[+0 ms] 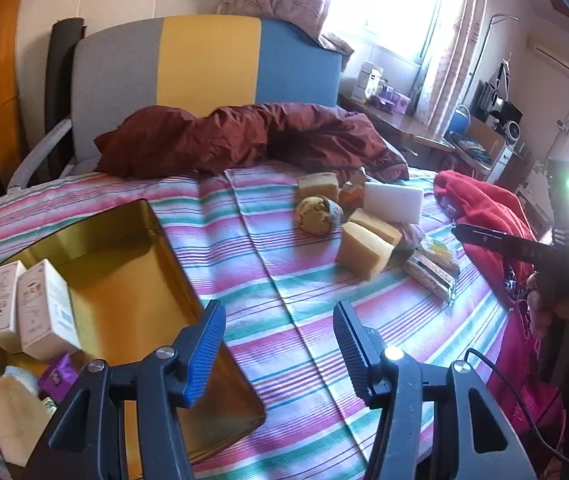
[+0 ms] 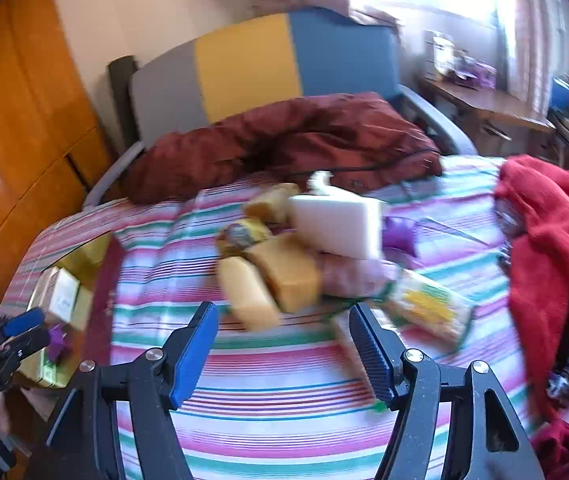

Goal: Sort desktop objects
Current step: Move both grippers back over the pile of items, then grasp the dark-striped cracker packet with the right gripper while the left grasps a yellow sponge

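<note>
Soap-like tan blocks (image 1: 364, 250) lie heaped with a white rectangular foam block (image 1: 394, 201), a mottled round lump (image 1: 318, 215) and clear-wrapped snack packets (image 1: 430, 274) in the middle of the striped bed sheet (image 1: 276, 320), well apart from the gold rectangular tin tray (image 1: 132, 264) that already holds two pale cartons (image 1: 28, 310) and a small purple packet (image 1: 57, 378) at its near end.

From the right hand-held gripper (image 2: 284, 350) the pile lies straight ahead and just beyond the fingertips; the nearest tan block (image 2: 246, 300) runs with its long axis slanting away to the left, so it sits skewed to the line between the jaws. The right hand is the nearer one to the pile. The left hand-held gripper (image 1: 278, 350) hangs over the near right edge of the tray, with the pile farther off, ahead and to its right.

Both hand-held grippers stand about half open with nothing between the blue ribbed pads; neither holds anything.

The left wrist view is sharp and shows the tray's contents and its bare gold floor, which the right view catches only as a sliver at its left edge. It also shows the right hand-held gripper from the side, at its right edge over a red fleece cloth (image 1: 480, 208). The right wrist view is blurred, yet shows a purple item (image 2: 400, 236) behind the white block and a yellow-green packet (image 2: 428, 308) more fully.
</note>
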The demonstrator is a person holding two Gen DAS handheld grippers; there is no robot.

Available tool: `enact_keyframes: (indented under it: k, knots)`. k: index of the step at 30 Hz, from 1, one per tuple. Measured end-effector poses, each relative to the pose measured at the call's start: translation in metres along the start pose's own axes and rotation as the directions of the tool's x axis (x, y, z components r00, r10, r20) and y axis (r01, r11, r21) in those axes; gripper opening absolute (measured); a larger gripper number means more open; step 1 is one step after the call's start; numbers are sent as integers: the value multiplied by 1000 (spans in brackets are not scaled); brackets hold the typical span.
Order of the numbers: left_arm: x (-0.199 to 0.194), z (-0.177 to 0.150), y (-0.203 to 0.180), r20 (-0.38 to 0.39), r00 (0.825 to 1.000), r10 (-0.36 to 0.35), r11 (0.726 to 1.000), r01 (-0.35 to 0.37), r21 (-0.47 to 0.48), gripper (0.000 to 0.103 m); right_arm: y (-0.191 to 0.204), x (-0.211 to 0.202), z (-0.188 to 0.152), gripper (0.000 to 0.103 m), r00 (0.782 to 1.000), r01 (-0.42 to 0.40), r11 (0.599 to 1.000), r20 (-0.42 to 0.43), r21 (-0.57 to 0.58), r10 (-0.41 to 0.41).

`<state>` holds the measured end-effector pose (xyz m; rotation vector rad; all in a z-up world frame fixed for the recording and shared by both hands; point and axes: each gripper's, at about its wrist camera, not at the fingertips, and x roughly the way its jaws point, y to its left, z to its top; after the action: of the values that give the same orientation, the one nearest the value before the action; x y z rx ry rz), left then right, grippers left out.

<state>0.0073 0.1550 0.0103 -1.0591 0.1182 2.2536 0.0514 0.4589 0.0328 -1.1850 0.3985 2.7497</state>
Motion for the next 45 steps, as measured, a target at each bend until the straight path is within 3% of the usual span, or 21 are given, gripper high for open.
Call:
enact_keyframes:
  k: [14, 25, 40, 45]
  knots:
    - [29, 5, -32, -61, 997, -39, 998, 42, 46, 57, -115, 10, -10, 69, 985, 168, 960, -64, 226, -158]
    - [60, 7, -55, -125, 991, -56, 995, 66, 78, 57, -131, 35, -17, 69, 979, 193, 955, -112, 225, -171]
    - [105, 31, -78, -161, 983, -91, 989, 109, 105, 58, -133, 56, -2, 69, 985, 160, 965, -102, 206, -142]
    - [122, 44, -92, -161, 983, -94, 982, 118, 148, 65, -123, 49, -6, 68, 995, 19, 982, -96, 188, -1]
